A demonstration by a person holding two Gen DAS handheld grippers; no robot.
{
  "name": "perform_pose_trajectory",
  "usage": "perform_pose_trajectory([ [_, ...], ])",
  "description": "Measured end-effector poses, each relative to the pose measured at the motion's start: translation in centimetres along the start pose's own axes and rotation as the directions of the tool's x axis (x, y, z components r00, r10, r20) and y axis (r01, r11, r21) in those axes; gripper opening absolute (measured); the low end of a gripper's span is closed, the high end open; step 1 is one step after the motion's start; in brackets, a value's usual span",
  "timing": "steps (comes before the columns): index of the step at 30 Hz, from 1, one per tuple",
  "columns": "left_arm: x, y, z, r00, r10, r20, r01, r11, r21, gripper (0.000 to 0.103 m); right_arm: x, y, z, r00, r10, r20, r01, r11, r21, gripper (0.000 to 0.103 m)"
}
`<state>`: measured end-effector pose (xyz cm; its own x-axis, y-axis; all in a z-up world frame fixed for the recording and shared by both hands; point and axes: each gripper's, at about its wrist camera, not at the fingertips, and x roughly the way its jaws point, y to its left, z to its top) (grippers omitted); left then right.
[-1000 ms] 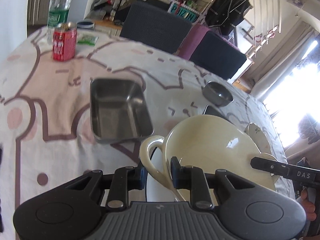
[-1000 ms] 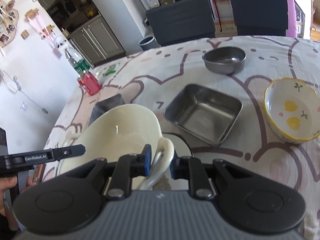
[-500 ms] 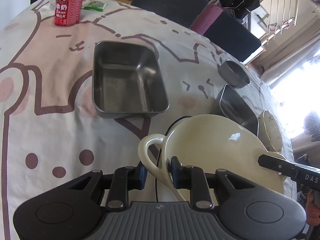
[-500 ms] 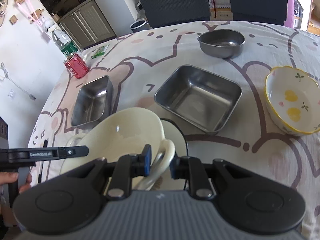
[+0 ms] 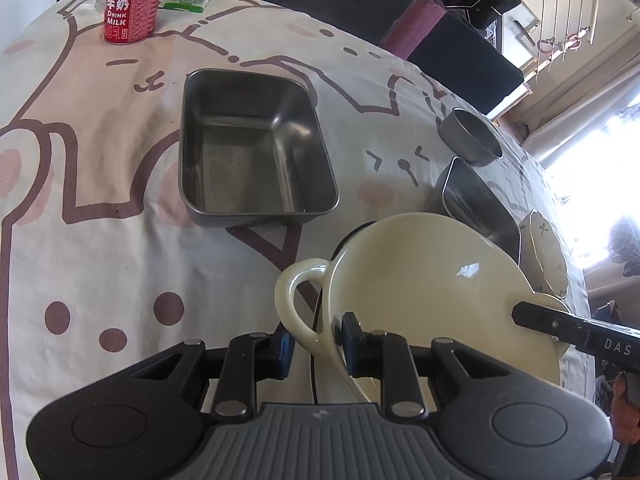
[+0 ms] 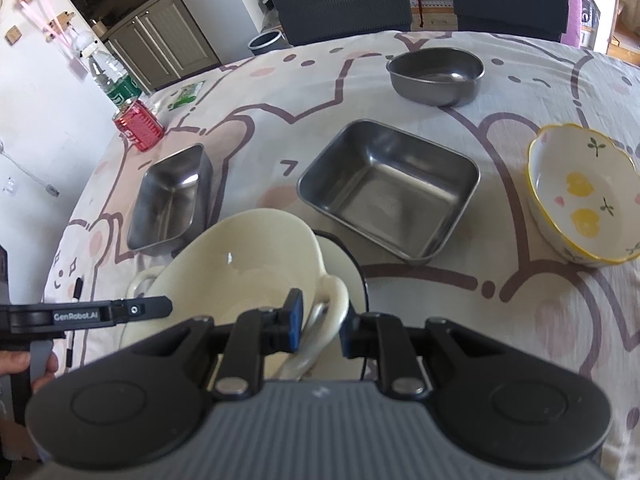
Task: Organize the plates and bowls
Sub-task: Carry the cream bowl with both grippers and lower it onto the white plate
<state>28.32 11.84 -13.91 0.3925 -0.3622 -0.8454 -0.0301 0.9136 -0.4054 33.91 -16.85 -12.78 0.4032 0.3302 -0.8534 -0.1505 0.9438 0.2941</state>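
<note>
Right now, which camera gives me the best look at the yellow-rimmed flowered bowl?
The right wrist view: the yellow-rimmed flowered bowl sits fully open to the camera, its rim and painted inside visible, apart from the square steel pan. The left wrist view shows only an edge-on sliver behind the cream two-handled bowl.

Both claws point steeply downward, each closed on one loop handle of the cream bowl (image 5: 432,280). The left claw (image 5: 314,342) clamps the handle on its side between blue-padded fingers (image 5: 285,346), the gap between them narrow. The right claw (image 6: 320,322) grips the opposite handle the same way. Each claw's black arm reaches into the other's view, and a hand (image 6: 24,364) wraps the left claw's grip at the frame edge.
</note>
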Motion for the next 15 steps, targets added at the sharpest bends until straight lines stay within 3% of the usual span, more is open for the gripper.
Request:
perform_pose_trajectory([
  [15, 0.89, 0.07, -0.04, 0.999, 0.004, -0.042, -0.004, 1.0, 0.007, 0.028, 0.51, -0.17, -0.32, 0.998, -0.017, -0.053, 0.017, 1.0, -0.013, 0.023],
])
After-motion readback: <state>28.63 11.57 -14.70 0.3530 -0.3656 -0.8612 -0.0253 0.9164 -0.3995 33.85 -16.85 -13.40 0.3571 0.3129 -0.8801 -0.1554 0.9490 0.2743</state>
